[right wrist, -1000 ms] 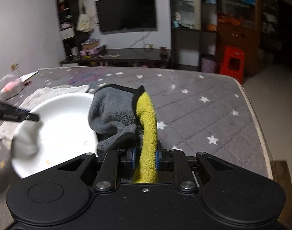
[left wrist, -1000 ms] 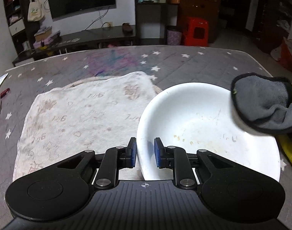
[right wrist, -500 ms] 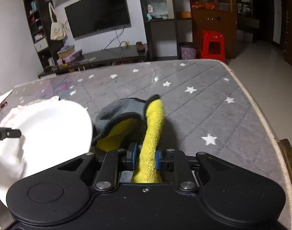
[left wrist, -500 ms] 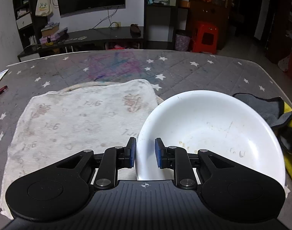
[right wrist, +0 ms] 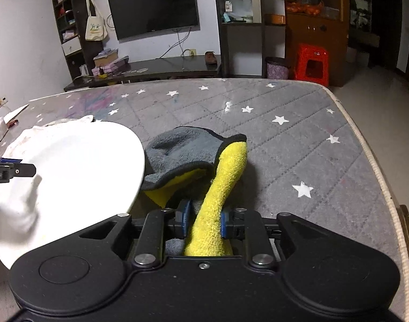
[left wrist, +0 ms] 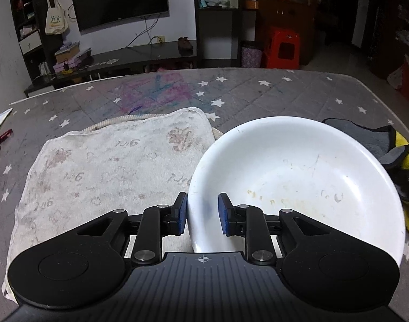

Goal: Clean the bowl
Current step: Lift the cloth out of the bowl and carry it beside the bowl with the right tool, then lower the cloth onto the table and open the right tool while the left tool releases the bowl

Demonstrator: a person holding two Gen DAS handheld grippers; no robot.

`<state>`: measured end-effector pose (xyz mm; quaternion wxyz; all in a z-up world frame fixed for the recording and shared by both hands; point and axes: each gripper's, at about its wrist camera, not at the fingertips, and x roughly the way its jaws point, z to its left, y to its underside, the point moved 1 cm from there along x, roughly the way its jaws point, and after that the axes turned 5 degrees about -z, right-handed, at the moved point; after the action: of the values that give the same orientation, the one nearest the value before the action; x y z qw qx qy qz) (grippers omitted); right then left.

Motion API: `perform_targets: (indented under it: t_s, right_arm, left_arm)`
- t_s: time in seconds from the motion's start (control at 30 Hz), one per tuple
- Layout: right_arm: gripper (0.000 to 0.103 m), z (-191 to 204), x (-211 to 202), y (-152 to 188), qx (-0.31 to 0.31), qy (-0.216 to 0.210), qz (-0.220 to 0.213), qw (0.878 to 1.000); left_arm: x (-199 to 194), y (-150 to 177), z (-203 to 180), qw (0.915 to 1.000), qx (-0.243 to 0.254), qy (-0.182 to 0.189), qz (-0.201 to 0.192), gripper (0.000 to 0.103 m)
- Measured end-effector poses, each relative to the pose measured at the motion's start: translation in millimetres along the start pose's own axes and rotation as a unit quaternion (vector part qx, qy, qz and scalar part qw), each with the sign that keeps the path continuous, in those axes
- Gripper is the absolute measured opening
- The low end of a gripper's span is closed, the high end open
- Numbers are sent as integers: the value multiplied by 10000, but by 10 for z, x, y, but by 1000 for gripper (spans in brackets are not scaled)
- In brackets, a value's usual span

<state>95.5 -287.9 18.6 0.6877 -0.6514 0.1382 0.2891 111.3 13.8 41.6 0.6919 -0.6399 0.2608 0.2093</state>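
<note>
A white bowl (left wrist: 298,177) with faint yellowish smears inside is tilted up on the table. My left gripper (left wrist: 203,213) is shut on the bowl's near-left rim. The bowl also shows at the left of the right wrist view (right wrist: 70,177), with the left gripper's finger on its rim. My right gripper (right wrist: 203,221) is shut on a grey and yellow cloth (right wrist: 217,177), which lies on the table just right of the bowl. The cloth shows at the right edge of the left wrist view (left wrist: 376,139).
A stained white towel (left wrist: 110,166) lies left of the bowl on the grey star-patterned table cover (right wrist: 284,134). The table's right edge (right wrist: 376,166) is near the right gripper. Small items (left wrist: 0,134) lie at the far left.
The cloth has come down from over the bowl's right rim to the table beside it. The left gripper keeps its hold on the rim, and the bowl is tilted up more.
</note>
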Motion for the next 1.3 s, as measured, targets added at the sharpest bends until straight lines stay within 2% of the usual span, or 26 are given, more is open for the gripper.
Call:
perform_targets:
  t_s: [0.07,0.23,0.3,0.37,0.7,0.87,1.13,1.27,1.3]
  right_arm:
    - [44,-15,-38,4,15,-5,-7,10000]
    - [47,-47,-151,78,93,0,-55,9999]
    - [53,-37,-185,91,73,32,-78,9999]
    - [55,-22,-225,100,61,103,-107,9999]
    - [79,67,-526,121,195,337,-416,9984]
    - [84,90,-684,149,320,401,-543,9972]
    - [90,137,-937,250,443,499,-759,9949]
    - [102,198,-1053,322,301,586,-846,9942]
    - [103,215,-1082,341,274,599,-873,9940]
  left_arm:
    - [-24,12,27,10000,-29,-15,-16,25]
    - [-139,50,42,9999,-94,8,-85,26]
    - [-204,68,21,9999,-89,1,-131,29]
    - [-291,79,-11,9997,-66,-28,-216,35]
    - [-801,194,-376,9978,36,81,-663,56]
    - [-1060,266,-615,9957,128,252,-880,72]
    - [-1359,433,-951,9935,339,406,-1008,84]
    - [-1447,533,-1078,9933,416,392,-1003,85]
    - [-1479,594,-1083,9933,404,418,-998,85]
